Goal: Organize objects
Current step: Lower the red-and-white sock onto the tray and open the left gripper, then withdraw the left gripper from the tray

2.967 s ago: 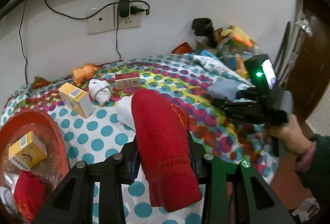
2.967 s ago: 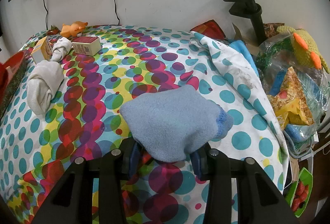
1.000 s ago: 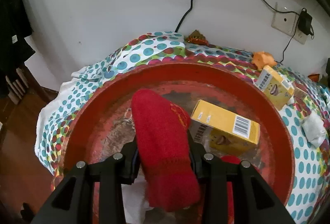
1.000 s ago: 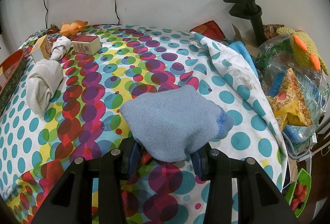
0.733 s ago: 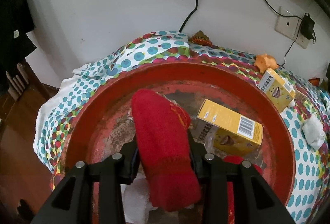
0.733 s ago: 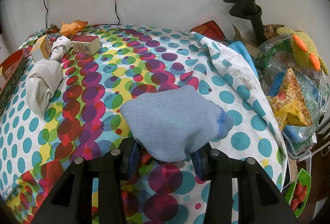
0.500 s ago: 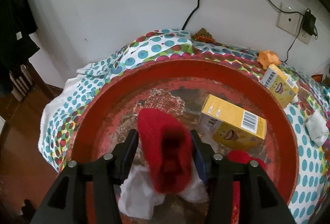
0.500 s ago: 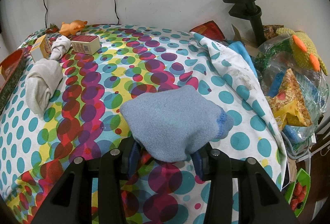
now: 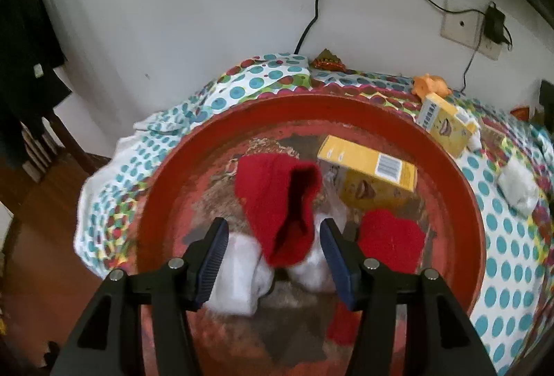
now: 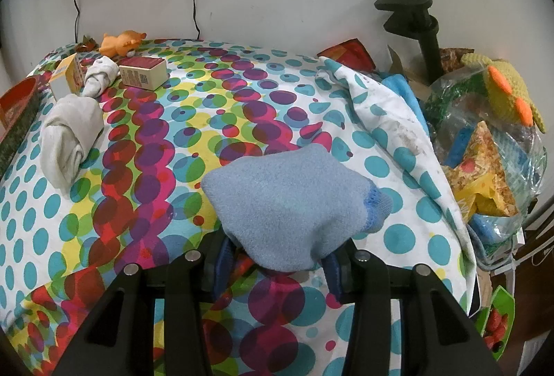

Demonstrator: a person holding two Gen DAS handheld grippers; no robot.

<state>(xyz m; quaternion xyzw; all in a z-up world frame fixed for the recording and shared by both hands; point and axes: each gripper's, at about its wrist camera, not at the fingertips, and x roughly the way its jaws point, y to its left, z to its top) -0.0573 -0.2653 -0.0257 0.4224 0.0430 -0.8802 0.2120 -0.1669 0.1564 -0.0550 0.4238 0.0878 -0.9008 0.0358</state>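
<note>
My left gripper (image 9: pixel 273 227) hangs over the red basin (image 9: pixel 173 175), and its jaws are opening. A red sock (image 9: pixel 277 196) lies loose between the blue pads, which do not press on it, and it rests on a white sock (image 9: pixel 239 272). The basin also holds a yellow box (image 9: pixel 367 171) and a second red sock (image 9: pixel 391 237). In the right wrist view my right gripper (image 10: pixel 277 258) is shut on a light blue sock (image 10: pixel 287 196) just above the dotted tablecloth (image 10: pixel 155 151).
A rolled white sock (image 10: pixel 69 133), a smaller white sock (image 10: pixel 100 74), a red box (image 10: pixel 143 73), a yellow box (image 10: pixel 67 73) and an orange toy (image 10: pixel 121 42) lie at the table's far left. A plastic bag of clutter (image 10: pixel 484 140) and a black clamp (image 10: pixel 415 16) stand at the right.
My left gripper opened over the basin and the red sock dropped from its pads onto the white sock. It then drew back a little. My right gripper kept still with the blue sock.
</note>
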